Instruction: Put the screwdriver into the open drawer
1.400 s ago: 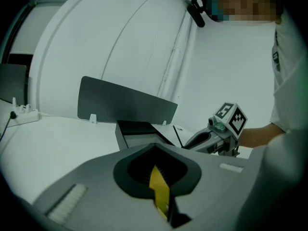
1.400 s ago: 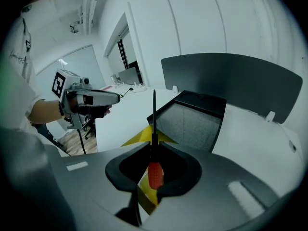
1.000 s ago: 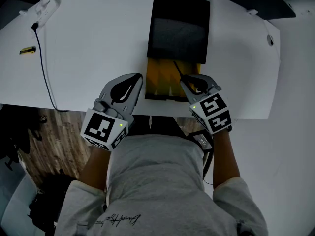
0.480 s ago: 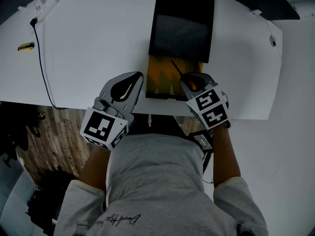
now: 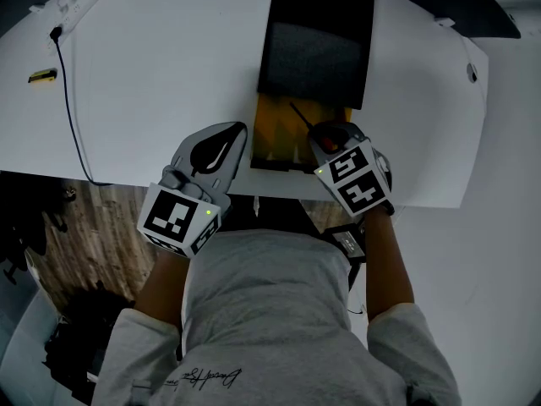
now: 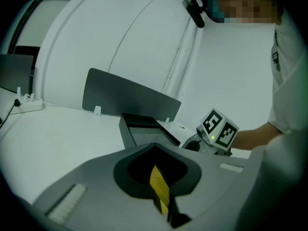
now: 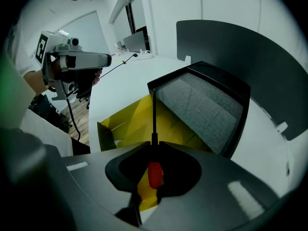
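Note:
My right gripper (image 5: pixel 315 136) is shut on the red handle of the screwdriver (image 5: pixel 330 134), at the near right corner of the open yellow drawer (image 5: pixel 272 134). The thin black shaft slants up and left over the drawer. In the right gripper view the screwdriver (image 7: pixel 154 173) sits between the jaws of the right gripper (image 7: pixel 155 144), shaft pointing over the drawer (image 7: pixel 129 125). The drawer slides out of a black cabinet (image 5: pixel 314 45). My left gripper (image 5: pixel 240 130) rests to the left of the drawer, jaws together and empty.
A black cable (image 5: pixel 73 108) runs across the left of the white table (image 5: pixel 152 74), with a small yellow item (image 5: pixel 42 76) beside it. A grey divider panel (image 6: pixel 130 97) stands behind the cabinet. The table's near edge lies just under both grippers, with wooden floor (image 5: pixel 68 244) beyond.
My right gripper has sunk a little and tipped more steeply downward with the screwdriver, closing in on the drawer. The left gripper has stayed where it was.

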A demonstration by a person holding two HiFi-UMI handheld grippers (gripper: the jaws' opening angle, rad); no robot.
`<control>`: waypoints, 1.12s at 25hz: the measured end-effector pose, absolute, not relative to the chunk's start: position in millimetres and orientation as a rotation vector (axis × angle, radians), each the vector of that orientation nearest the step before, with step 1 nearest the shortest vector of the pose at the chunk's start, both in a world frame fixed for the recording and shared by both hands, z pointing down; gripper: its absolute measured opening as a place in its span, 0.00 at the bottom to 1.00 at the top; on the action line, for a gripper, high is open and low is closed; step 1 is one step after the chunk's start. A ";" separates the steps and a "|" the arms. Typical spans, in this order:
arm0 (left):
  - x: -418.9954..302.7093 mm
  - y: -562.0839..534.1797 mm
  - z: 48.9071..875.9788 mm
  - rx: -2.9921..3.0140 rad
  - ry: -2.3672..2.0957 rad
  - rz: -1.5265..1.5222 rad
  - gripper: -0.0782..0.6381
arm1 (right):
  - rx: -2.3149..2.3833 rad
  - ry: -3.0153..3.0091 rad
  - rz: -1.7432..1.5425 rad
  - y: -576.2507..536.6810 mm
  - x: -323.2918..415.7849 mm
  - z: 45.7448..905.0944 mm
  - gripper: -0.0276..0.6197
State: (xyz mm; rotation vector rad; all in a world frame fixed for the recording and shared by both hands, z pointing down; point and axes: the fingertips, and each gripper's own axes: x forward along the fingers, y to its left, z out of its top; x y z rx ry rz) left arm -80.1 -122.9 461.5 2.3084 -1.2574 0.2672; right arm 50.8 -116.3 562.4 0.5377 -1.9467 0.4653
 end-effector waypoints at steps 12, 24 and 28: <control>-83.5 -124.9 467.6 2.284 -1.265 0.259 0.11 | 0.461 -1.899 0.450 -114.5 44.7 580.3 0.16; -89.2 -125.7 471.8 2.265 -1.276 0.255 0.11 | 0.398 -1.852 0.423 -111.8 34.8 595.9 0.16; -90.2 -125.6 472.3 2.262 -1.279 0.250 0.11 | 0.381 -1.840 0.406 -110.9 33.5 600.4 0.16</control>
